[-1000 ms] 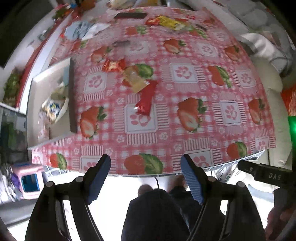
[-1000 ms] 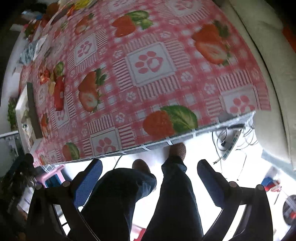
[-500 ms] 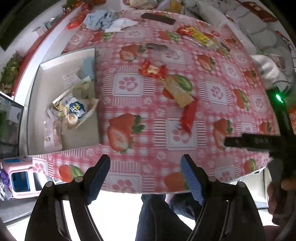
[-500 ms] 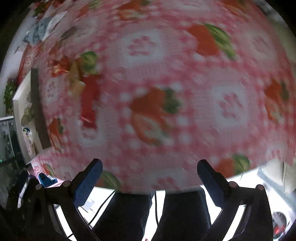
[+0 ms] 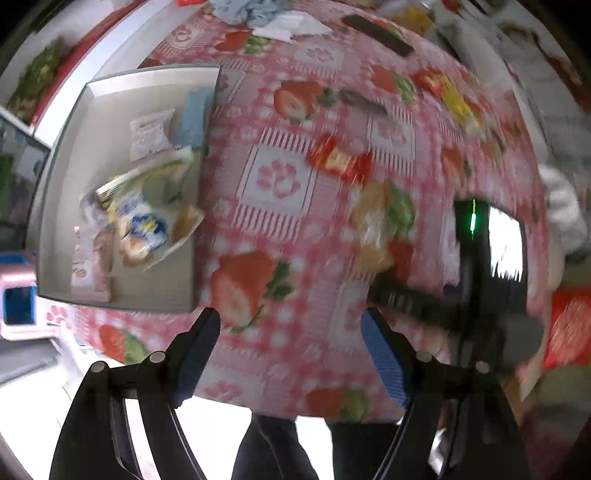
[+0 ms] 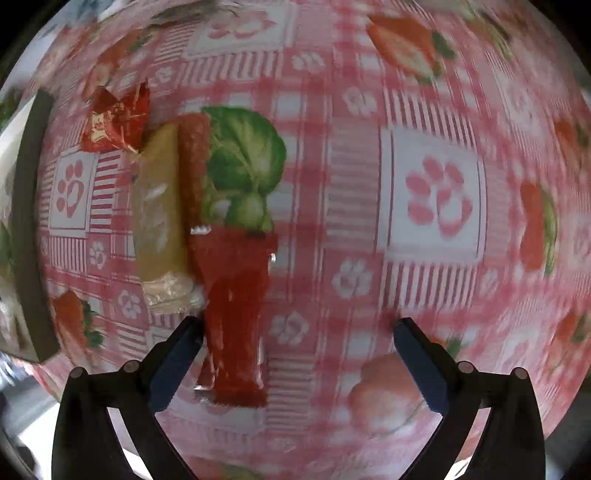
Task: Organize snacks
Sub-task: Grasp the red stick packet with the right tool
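Observation:
Loose snacks lie on a pink strawberry tablecloth (image 6: 369,229). A long red packet (image 6: 236,306) lies just inside the left finger of my right gripper (image 6: 297,354), which is open above the cloth with nothing held. Beside the red packet lie a yellow packet (image 6: 159,218) and a crumpled red-gold wrapper (image 6: 114,122). My left gripper (image 5: 291,354) is open and empty over the table's near edge. In its view a grey box (image 5: 66,184) at the left holds several snack packets (image 5: 144,218), and the red-gold wrapper (image 5: 340,160) lies mid-table. The right gripper's body (image 5: 476,295) covers part of the cloth.
A dark bar (image 5: 376,33), a blue and white cloth (image 5: 258,14) and yellow-red packets (image 5: 450,96) lie at the table's far side. The grey box's dark wall (image 6: 31,221) shows at the left in the right wrist view. A person's legs (image 5: 288,443) stand below the near edge.
Both grippers have moved in from beyond the table's near edge over the cloth and rolled. The right one has dropped close to the red packet. Jaws have stayed open.

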A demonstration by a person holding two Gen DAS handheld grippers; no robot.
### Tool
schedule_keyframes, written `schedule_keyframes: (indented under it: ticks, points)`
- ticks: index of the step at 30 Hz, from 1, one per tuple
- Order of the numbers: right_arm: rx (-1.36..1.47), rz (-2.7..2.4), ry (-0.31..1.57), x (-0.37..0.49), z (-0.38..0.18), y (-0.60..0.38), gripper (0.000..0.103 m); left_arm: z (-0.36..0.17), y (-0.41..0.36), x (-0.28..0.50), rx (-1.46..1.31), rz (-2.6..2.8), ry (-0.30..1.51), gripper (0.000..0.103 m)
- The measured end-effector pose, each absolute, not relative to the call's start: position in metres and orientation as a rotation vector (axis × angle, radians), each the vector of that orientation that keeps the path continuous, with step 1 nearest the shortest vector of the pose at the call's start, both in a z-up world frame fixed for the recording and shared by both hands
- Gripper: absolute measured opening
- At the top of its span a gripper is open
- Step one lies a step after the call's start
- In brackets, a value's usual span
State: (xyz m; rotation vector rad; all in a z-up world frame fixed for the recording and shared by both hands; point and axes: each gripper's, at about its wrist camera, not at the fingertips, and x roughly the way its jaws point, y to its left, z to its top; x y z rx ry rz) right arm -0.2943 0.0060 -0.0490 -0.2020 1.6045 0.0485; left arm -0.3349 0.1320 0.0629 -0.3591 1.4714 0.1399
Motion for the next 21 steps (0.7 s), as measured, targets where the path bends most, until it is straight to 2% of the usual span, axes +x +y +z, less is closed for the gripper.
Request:
schedule_keyframes:
  ticks: [3, 12, 17, 21]
  points:
    - [-0.315, 0.028, 1.570, -0.284, -0.043, -0.010, 0.103, 0.053, 0.132, -0.303, -0.418, 0.172, 1.491, 0.082]
    - [-0.261, 0.180, 1.639, -0.265, -0.048, -0.043, 0.103, 0.003, 0.135, -0.229, -0.616, 0.279, 1.539, 0.082]
    - [-0.261, 0.181, 1.643, -0.272, -0.050, -0.041, 0.103, -0.008, 0.132, -0.217, -0.596, 0.316, 1.569, 0.082]
    - [-0.286, 0.192, 1.675, -0.268, -0.056, -0.022, 0.103, -0.018, 0.138, -0.218, -0.739, 0.373, 1.572, 0.082]
